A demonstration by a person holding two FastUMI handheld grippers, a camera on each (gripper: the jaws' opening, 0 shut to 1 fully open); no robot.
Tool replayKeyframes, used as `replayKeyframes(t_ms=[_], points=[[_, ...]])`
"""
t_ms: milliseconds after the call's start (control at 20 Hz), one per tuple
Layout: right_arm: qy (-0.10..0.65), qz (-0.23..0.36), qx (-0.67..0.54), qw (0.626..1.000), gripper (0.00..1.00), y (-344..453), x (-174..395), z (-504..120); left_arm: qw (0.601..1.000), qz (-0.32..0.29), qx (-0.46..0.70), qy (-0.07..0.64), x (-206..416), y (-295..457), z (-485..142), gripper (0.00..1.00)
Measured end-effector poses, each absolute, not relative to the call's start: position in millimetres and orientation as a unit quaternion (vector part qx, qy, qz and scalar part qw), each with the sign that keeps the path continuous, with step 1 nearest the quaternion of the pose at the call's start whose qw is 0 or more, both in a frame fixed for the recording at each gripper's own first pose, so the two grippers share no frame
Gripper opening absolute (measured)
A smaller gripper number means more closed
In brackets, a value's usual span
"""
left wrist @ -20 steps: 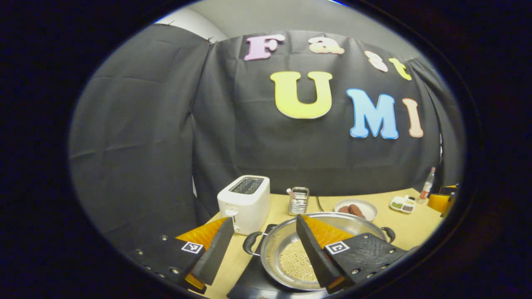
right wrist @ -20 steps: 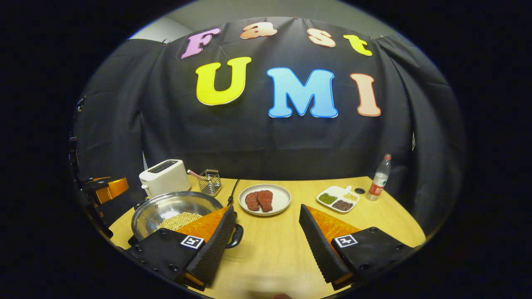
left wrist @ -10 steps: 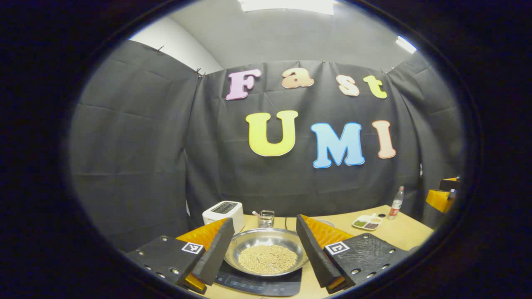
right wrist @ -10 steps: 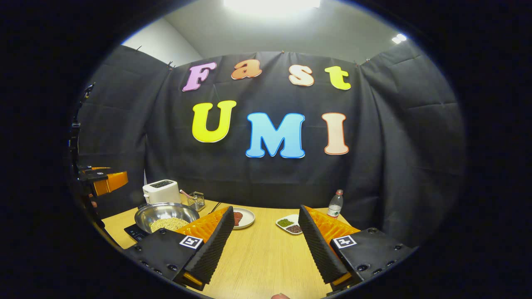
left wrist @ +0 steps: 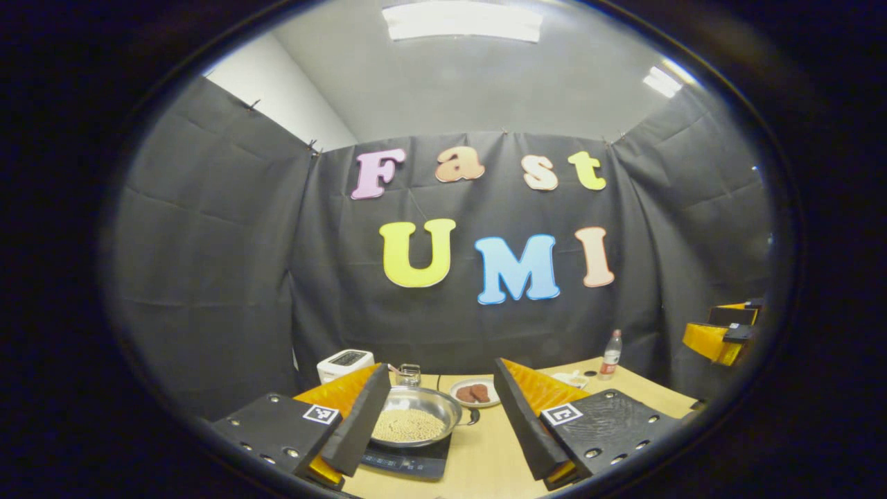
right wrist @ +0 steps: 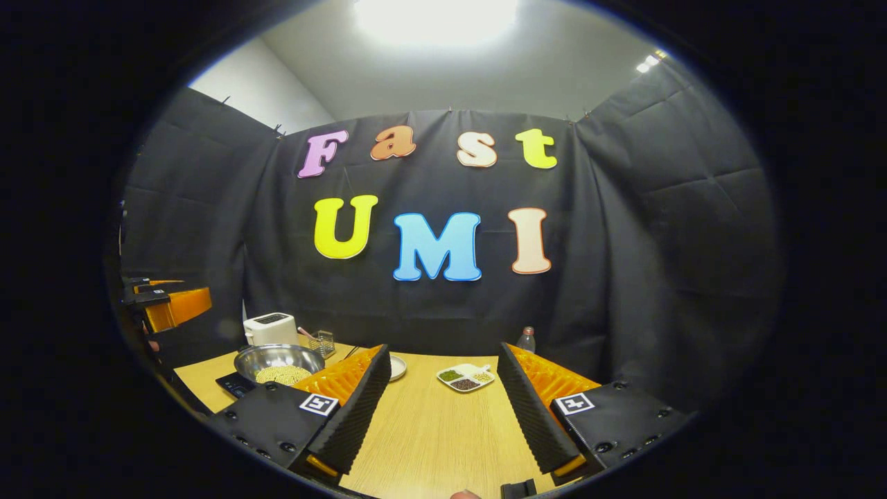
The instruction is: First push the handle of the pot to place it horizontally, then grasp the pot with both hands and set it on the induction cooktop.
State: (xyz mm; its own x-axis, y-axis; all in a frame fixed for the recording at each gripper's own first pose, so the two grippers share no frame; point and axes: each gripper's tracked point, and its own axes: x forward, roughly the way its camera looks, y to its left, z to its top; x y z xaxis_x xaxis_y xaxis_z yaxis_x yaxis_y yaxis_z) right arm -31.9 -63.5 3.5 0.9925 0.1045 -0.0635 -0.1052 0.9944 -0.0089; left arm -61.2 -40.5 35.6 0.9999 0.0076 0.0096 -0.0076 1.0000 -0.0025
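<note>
While the left gripper [left wrist: 440,426] hangs above the near edge of the table [left wrist: 478,457] with its fingers spread wide and nothing between them, the left gripper view looks across to the pot [left wrist: 416,419], which sits on the black cooktop [left wrist: 409,461]. The pot is a shallow metal bowl holding pale beans, and one dark side handle [left wrist: 472,416] sticks out to the right, so its handle line seems to run crosswise; the other handle is hidden behind the left finger. A white toaster [left wrist: 344,364] stands behind the pot near the table's back left edge, with a small wire basket [left wrist: 409,374] beside it. A plate with two brown pieces [left wrist: 474,392] lies just right of the pot, and a bottle [left wrist: 610,353] stands near the far right edge. Bare table top lies between the cooktop and the right finger. The right gripper [left wrist: 721,333] shows at the far right, raised well above the table.

From the right gripper view, the right gripper [right wrist: 443,409] is likewise released, empty, over a broad bare stretch of table [right wrist: 436,436]. The pot [right wrist: 278,362] rests on the cooktop [right wrist: 232,382] at the table's left side, in front of the toaster [right wrist: 270,329]. A divided dish [right wrist: 466,378] lies ahead, the bottle [right wrist: 527,341] behind it by the back edge. The left gripper [right wrist: 163,305] shows at the left margin, lifted clear of the table.
</note>
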Motion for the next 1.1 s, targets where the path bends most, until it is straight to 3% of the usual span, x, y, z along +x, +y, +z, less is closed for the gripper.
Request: replayKeyframes(t_ms=[50,450,800,1100], points=[[0.027,0.049,-0.005,0.998,0.94,-65.3,-35.8,5.2,1.0,0.003,0.002,-0.008,-68.6,-40.2,38.1,0.9],[-0.001,0.043,0.003,0.999,0.98,-55.2,-67.5,21.7,1.0,-0.001,0.006,-0.02,-110.2,-32.9,45.3,0.9],[-0.001,0.029,0.007,1.0,0.94,-50.8,-78.6,22.3,1.0,0.002,-0.009,-0.013,-122.8,-15.8,39.0,0.9],[-0.01,0.022,0.004,1.0,0.98,-46.8,-85.6,27.3,1.0,0.01,-0.012,-0.008,-126.5,-0.1,35.0,0.87]])
